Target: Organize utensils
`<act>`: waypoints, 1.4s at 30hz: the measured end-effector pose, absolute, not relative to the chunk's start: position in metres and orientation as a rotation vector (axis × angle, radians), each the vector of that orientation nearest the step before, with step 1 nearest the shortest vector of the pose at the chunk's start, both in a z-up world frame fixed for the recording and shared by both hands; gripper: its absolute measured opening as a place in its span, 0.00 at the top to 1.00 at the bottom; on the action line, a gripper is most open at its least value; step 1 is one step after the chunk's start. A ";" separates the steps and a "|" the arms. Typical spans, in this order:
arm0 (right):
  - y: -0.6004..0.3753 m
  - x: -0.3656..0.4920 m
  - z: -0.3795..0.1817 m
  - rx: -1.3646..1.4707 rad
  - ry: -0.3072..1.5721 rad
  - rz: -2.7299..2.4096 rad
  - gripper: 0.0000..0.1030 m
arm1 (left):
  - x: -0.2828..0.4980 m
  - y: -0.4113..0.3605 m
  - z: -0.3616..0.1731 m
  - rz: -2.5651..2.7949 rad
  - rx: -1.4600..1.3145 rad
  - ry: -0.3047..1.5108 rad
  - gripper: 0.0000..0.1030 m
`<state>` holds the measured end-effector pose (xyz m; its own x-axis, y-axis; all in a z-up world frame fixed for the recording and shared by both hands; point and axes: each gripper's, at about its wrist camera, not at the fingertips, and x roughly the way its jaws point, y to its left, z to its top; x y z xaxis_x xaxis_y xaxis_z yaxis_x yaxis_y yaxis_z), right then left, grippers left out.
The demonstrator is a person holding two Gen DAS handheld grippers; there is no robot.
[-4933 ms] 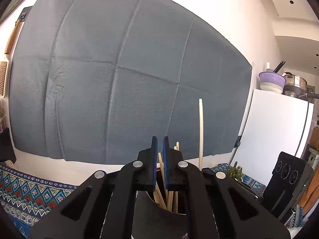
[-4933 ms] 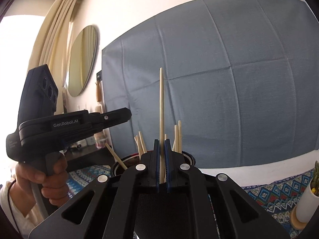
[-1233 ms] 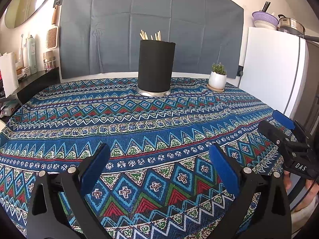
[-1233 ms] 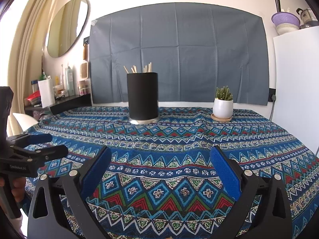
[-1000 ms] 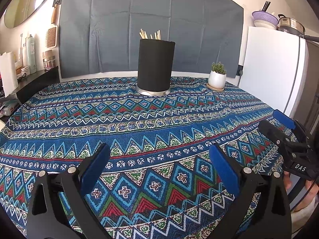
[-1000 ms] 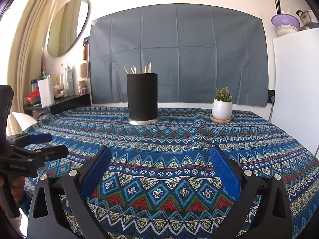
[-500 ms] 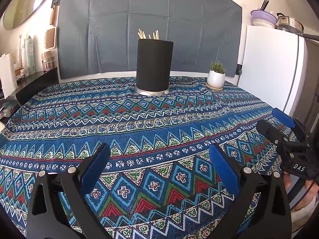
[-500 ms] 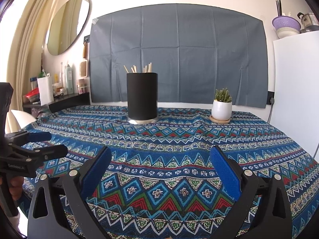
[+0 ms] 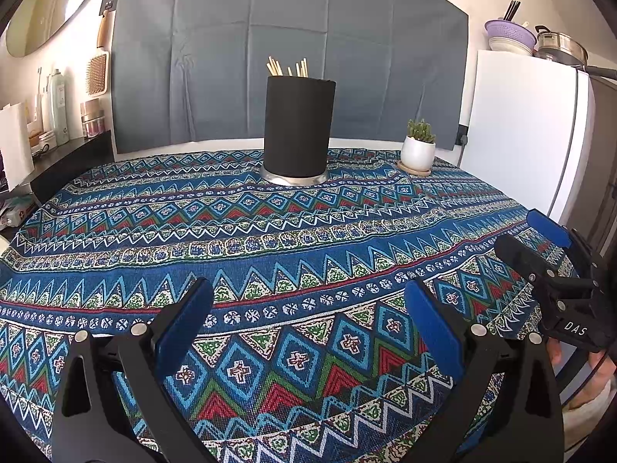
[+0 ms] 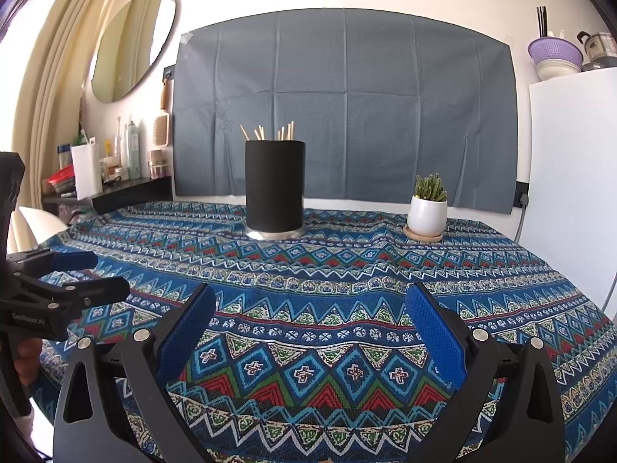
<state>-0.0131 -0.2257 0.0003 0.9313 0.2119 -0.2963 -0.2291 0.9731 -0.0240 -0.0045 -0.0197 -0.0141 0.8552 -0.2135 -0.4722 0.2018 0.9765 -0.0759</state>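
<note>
At the far middle of the bench (image 9: 270, 239), on its patterned cloth (image 10: 347, 270), a black cup (image 9: 299, 131) stood upright on a silver base. Wooden chopsticks (image 9: 287, 67) sat inside it, only their tips showing above the rim, fanned out a bit. Right of the cup, apart from it, a small potted plant (image 10: 427, 208) sat on a round wooden coaster. Grey sheet (image 10: 347, 96) hung on the wall behind both.

Left gripper (image 9: 308, 320) hovered over the near edge of the bench, jaws spread wide, nothing between the blue pads (image 9: 432, 332). Right gripper (image 10: 308, 324) was the same: low over the near edge, jaws wide apart and holding nothing. Each showed in the other's view, at the frame edge, held by a hand. Both pointed at the cup and were well apart from it.

White fridge (image 9: 516, 135) stood at the right with bowls and a pot on top; shelf (image 10: 115, 189) of bottles on the left, round mirror (image 10: 133, 42) above it.
</note>
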 end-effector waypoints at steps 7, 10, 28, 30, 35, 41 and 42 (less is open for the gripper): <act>-0.226 -0.012 0.000 -0.056 0.304 0.223 0.08 | -0.007 -0.021 -0.014 -0.215 -0.021 0.494 0.06; -0.226 -0.011 0.000 -0.056 0.309 0.223 0.08 | -0.007 -0.021 -0.014 -0.217 -0.021 0.493 0.06; -0.226 -0.015 0.001 -0.064 0.283 0.214 0.08 | -0.002 -0.022 -0.014 -0.218 -0.018 0.511 0.06; -0.225 -0.015 0.001 -0.066 0.284 0.211 0.08 | -0.002 -0.022 -0.014 -0.218 -0.018 0.511 0.06; -0.225 -0.015 0.001 -0.067 0.285 0.210 0.08 | -0.002 -0.021 -0.015 -0.221 -0.021 0.511 0.06; -0.225 -0.015 0.000 -0.067 0.286 0.210 0.08 | -0.002 -0.022 -0.015 -0.225 -0.020 0.511 0.06; -0.225 -0.015 0.000 -0.067 0.286 0.210 0.08 | -0.002 -0.022 -0.015 -0.226 -0.019 0.510 0.06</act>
